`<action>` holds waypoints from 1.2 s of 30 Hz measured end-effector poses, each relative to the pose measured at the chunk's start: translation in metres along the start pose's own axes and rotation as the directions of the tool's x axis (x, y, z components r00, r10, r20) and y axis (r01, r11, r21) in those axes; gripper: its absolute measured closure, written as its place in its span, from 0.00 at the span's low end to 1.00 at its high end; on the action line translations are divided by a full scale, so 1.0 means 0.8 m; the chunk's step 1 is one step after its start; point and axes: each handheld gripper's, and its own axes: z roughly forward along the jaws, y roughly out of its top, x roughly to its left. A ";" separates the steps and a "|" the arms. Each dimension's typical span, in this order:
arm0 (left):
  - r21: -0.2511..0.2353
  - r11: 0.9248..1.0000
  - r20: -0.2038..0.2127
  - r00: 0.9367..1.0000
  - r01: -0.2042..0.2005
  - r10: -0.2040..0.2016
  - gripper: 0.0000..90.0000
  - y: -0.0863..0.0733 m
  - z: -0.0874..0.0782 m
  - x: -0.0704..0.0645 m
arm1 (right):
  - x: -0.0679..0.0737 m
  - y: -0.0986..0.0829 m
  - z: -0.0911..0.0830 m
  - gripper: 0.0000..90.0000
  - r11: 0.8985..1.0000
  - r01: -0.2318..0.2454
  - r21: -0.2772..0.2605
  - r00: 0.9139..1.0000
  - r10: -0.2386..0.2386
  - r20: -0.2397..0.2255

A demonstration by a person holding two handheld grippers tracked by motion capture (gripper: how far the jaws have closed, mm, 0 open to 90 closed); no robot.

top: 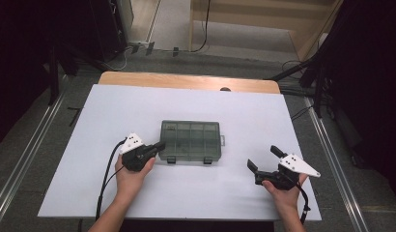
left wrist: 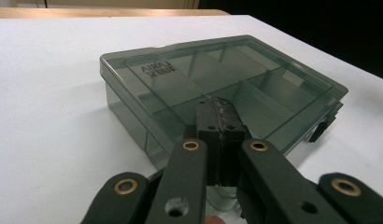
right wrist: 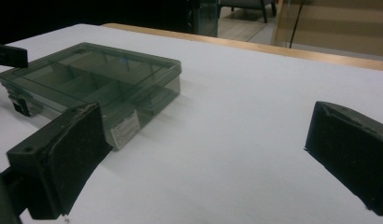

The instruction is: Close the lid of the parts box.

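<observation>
The left gripper (top: 159, 146), jaws pressed together, touches the closed smoky transparent plastic compartment box (top: 190, 140) at its near left corner. The right gripper (top: 264, 159) hovers well apart over the white worktop (top: 186, 193), jaws spread.

High view sits above the person's side, facing forward and down over the whole white table (top: 186, 193). Left gripper view looks low along closed jaws, very near the compartment box (left wrist: 217, 79). Right gripper view looks low from farther off, between spread jaws. All three share the box and tabletop.
</observation>
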 end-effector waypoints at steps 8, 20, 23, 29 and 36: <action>-0.001 1.000 -0.001 1.000 -0.003 0.003 1.00 0.000 0.000 0.000 | -0.012 -0.005 -0.013 0.00 1.000 -0.004 -0.003 1.000 0.004 0.022; -0.002 1.000 -0.002 1.000 -0.005 0.005 1.00 -0.001 0.000 -0.001 | -0.031 -0.016 -0.037 0.00 1.000 -0.030 0.002 0.998 0.030 0.051; -0.003 1.000 -0.001 1.000 -0.005 0.005 1.00 -0.001 0.000 -0.001 | -0.035 -0.019 -0.042 0.00 0.999 -0.032 0.005 0.998 0.031 0.056; 0.001 0.999 -0.018 0.999 -0.042 0.042 1.00 0.000 0.000 -0.006 | -0.038 -0.023 -0.047 0.00 0.999 -0.034 0.016 0.997 0.032 0.064; -0.028 0.997 -0.033 0.997 -0.071 0.070 0.76 0.005 -0.008 -0.015 | -0.037 -0.024 -0.044 0.00 0.999 -0.035 0.023 0.998 0.034 0.060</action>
